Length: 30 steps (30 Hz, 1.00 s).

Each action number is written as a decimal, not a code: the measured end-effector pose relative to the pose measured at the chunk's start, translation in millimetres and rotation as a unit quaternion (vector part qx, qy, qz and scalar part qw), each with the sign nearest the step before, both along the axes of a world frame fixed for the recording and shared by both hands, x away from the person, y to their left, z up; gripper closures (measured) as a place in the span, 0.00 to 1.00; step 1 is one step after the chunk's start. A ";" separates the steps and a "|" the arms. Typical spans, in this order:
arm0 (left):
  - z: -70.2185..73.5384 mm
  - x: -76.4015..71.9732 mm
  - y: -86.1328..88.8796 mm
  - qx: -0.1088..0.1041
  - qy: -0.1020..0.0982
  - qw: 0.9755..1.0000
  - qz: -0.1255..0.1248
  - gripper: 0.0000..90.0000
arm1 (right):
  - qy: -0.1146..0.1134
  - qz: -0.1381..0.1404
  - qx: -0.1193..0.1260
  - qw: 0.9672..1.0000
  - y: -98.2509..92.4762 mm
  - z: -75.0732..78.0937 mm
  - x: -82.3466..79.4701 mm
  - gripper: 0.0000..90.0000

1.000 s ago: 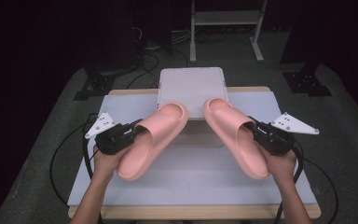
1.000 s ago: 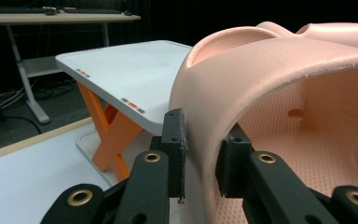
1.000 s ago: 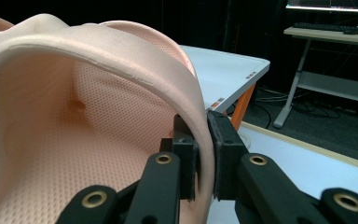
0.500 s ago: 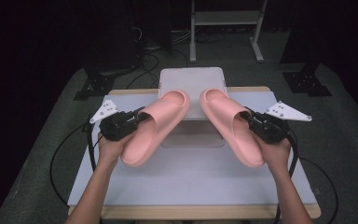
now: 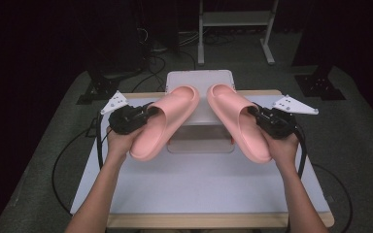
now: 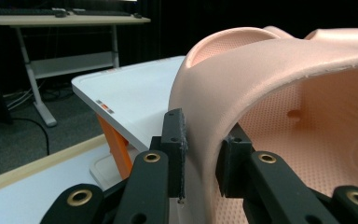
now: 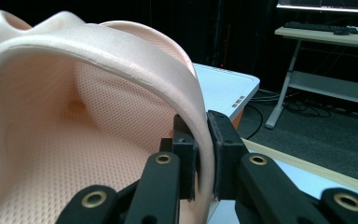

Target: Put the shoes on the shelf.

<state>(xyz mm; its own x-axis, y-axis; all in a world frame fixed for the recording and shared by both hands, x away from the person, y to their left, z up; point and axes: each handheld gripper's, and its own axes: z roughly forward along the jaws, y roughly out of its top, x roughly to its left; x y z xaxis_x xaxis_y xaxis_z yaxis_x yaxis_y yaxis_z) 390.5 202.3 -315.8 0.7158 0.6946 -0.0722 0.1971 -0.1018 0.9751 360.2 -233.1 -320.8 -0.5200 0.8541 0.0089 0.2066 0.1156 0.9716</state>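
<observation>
In the high view, two pink slippers are held above the white table (image 5: 199,189): the left slipper (image 5: 165,121) by the left gripper (image 5: 148,112), the right slipper (image 5: 238,121) by the right gripper (image 5: 253,112), toes over a white box (image 5: 199,80). In the left gripper view, the jaws are seen closed on the strap (image 6: 223,84) edge, and an orange leg (image 6: 114,140) under the box is shown. In the right gripper view, the strap wall (image 7: 191,93) is pinched too.
</observation>
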 end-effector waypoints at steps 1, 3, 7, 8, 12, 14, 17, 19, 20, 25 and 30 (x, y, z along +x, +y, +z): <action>0.0 0.0 0.0 0.000 0.000 1.000 0.000 0.84 | -0.001 -0.001 0.000 1.000 1.2 0.3 1.9 0.91; 1.3 3.4 -0.2 0.005 -0.001 1.000 0.003 0.84 | 0.000 -0.001 0.001 1.000 2.1 0.5 3.0 0.91; 3.6 11.9 -1.8 0.013 0.001 1.000 0.006 0.84 | 0.001 -0.001 -0.002 1.000 6.7 2.8 11.9 0.91; 4.1 14.1 -2.7 0.011 0.003 1.000 0.008 0.84 | 0.002 -0.002 -0.001 1.000 7.3 3.3 13.0 0.91; 6.0 21.1 -4.1 0.011 0.004 1.000 0.009 0.84 | 0.003 -0.004 -0.001 1.000 9.7 5.4 19.4 0.91; 6.2 22.8 -4.4 0.011 0.005 1.000 0.008 0.84 | 0.005 -0.005 -0.003 1.000 10.6 5.6 22.5 0.91; 5.9 29.7 -5.5 0.006 0.011 1.000 0.010 0.84 | 0.008 -0.006 -0.008 1.000 12.2 5.4 26.6 0.91; 5.3 31.4 -6.0 0.002 0.013 1.000 0.011 0.84 | 0.009 -0.007 -0.008 1.000 12.8 5.3 27.4 0.91; 4.5 33.9 -6.8 0.002 0.015 1.000 0.014 0.84 | 0.010 -0.007 -0.011 1.000 14.0 5.2 29.8 0.91; 5.3 37.8 -9.5 0.004 0.018 1.000 0.015 0.84 | 0.012 -0.011 -0.008 1.000 16.0 6.0 35.2 0.91; 8.0 45.1 -14.2 0.010 0.021 1.000 0.020 0.84 | 0.016 -0.019 -0.001 1.000 15.9 4.0 40.6 0.91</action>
<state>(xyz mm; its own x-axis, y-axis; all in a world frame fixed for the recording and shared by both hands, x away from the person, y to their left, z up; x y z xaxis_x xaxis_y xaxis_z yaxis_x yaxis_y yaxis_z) 435.7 188.1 -307.8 0.6845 0.7238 -0.0871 0.2425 -0.1134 0.9635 400.8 -217.2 -316.8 -0.4864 0.8734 0.0232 0.2428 0.1096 0.9639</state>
